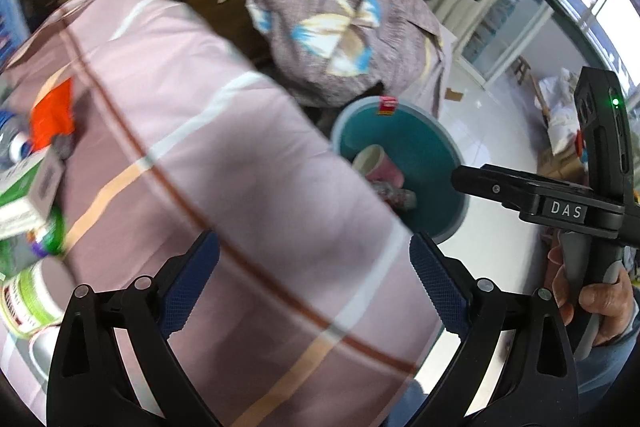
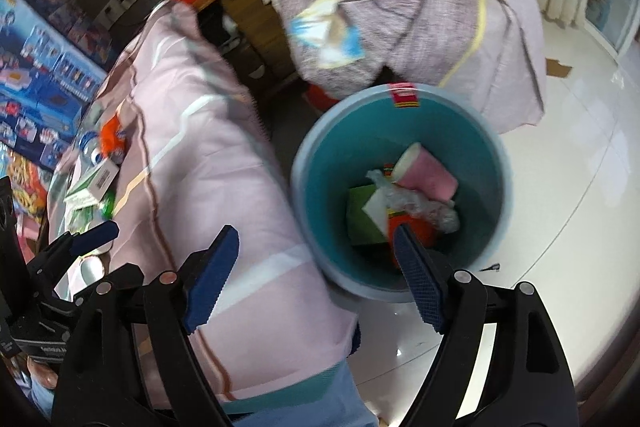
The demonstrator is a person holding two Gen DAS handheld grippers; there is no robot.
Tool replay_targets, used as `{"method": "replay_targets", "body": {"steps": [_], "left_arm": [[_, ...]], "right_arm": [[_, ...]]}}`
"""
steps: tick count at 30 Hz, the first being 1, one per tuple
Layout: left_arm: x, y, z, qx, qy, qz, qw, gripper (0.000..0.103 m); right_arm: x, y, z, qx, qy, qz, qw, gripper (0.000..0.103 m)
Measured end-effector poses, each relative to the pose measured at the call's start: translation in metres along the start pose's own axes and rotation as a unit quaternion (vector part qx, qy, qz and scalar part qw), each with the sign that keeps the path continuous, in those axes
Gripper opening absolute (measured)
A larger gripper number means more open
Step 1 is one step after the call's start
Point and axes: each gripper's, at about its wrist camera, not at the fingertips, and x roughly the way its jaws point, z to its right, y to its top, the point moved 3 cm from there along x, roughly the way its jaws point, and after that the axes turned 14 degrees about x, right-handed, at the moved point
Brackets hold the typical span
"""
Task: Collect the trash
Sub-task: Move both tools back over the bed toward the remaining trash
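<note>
**Where everything sits**

The bin stands on the floor, just beside the edge of the cloth-covered surface. From the right tool's camera the bin is at about 1 o'clock and the surface at 10 o'clock. Inside the bin lie a cup, a crumpled wrapper touching it, and a flat box under them. Behind the bin, at 12 o'clock, is a big bundle of cloth. On the far left part of the surface, at 9 o'clock, sit small boxes and a bottle, close together. Stacked boxes stand behind them.
</note>
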Motion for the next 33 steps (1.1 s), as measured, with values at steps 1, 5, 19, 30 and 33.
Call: {"method": "replay_targets", "body": {"steps": [1,5,19,30,33], "left_arm": [[-0.005,-0.005,-0.007,-0.007,0.003,0.003,1.0000,0.096],[-0.027,-0.029,-0.042,-0.044,0.017,0.013,0.9988,0.096],[-0.108,-0.120,-0.157,-0.146,0.079,0.050,0.9849,0.097],[-0.137,-0.197,-0.226,-0.227,0.109,0.055,0.9663,0.098],[-0.133,-0.204,-0.225,-0.225,0.101,0.051,0.9678,0.098]], "right_arm": [[0.001,-0.002,-0.007,-0.006,0.000,-0.002,1.000,0.076],[0.010,-0.012,-0.045,-0.041,0.002,-0.013,0.999,0.076],[0.039,-0.062,-0.185,-0.182,-0.009,-0.049,0.982,0.076],[0.050,-0.094,-0.269,-0.272,-0.016,-0.059,0.960,0.076],[0.055,-0.100,-0.278,-0.275,-0.012,-0.067,0.959,0.076]]}}
